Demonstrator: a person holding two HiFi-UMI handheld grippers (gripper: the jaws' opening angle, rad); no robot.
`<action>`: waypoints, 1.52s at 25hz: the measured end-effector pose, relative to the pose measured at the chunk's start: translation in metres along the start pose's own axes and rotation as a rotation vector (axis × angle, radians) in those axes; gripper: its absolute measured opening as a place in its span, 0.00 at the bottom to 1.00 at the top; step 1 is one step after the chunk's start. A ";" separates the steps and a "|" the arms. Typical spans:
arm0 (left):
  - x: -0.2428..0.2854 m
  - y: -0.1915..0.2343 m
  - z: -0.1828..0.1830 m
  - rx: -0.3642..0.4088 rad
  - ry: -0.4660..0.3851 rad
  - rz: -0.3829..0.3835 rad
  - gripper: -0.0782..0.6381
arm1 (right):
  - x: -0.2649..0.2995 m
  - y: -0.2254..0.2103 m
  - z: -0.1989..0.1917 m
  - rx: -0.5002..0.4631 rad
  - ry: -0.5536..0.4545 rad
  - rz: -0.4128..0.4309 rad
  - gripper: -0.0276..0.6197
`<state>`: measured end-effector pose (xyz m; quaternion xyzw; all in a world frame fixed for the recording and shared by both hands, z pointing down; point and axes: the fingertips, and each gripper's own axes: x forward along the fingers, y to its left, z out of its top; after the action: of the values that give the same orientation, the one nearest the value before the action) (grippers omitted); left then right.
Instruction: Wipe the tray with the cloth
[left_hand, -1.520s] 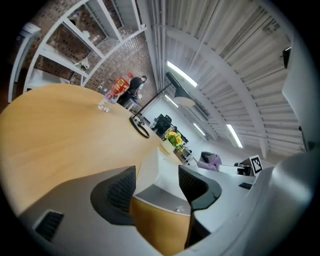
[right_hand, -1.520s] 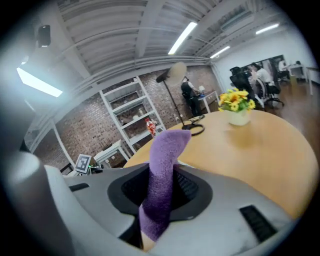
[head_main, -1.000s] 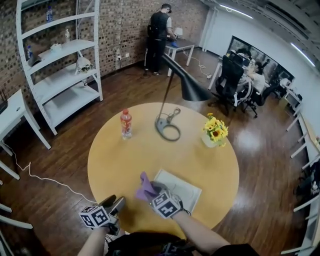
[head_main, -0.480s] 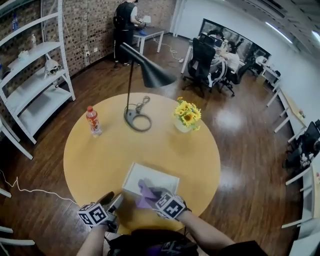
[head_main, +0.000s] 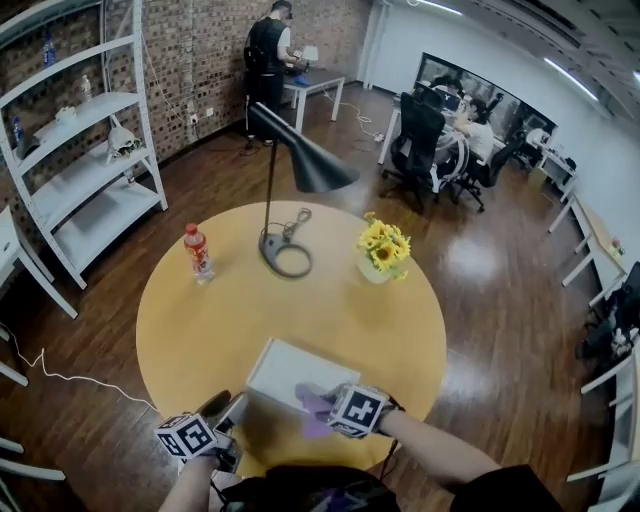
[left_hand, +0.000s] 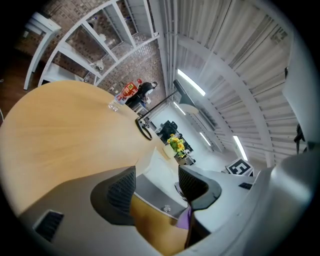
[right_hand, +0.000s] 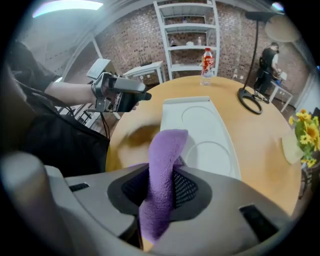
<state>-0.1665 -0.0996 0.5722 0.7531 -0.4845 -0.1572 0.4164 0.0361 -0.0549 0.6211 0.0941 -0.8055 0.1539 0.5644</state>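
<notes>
One pass underway: right gripper (right_hand: 160, 187), jaws pinching the cloth (right_hand: 166, 150), has slid rightward along the near edge of the tray (head_main: 285, 368); left gripper (left_hand: 156, 182) jaws spread, empty

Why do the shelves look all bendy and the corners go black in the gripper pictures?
Right gripper view: a wide lens bows the shelves and darkens the corners. The purple cloth in the jaws looms big because it is so close, ahead of the tray.
Left gripper view: same bending, and the ceiling lights glare.
Head view: the table bulges, with a shiny patch on the floor.
</notes>
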 end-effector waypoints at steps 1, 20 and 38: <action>-0.006 -0.001 0.004 0.001 -0.019 0.010 0.46 | -0.007 -0.008 0.004 -0.028 -0.002 0.001 0.20; -0.073 0.009 -0.003 0.005 -0.103 0.129 0.46 | 0.018 -0.126 0.109 -0.011 -0.223 -0.195 0.20; -0.006 -0.026 -0.021 0.042 0.027 -0.020 0.44 | -0.036 -0.126 -0.032 0.382 -0.426 -0.151 0.20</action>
<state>-0.1401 -0.0798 0.5635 0.7685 -0.4745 -0.1407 0.4055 0.1176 -0.1620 0.6153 0.2884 -0.8531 0.2371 0.3645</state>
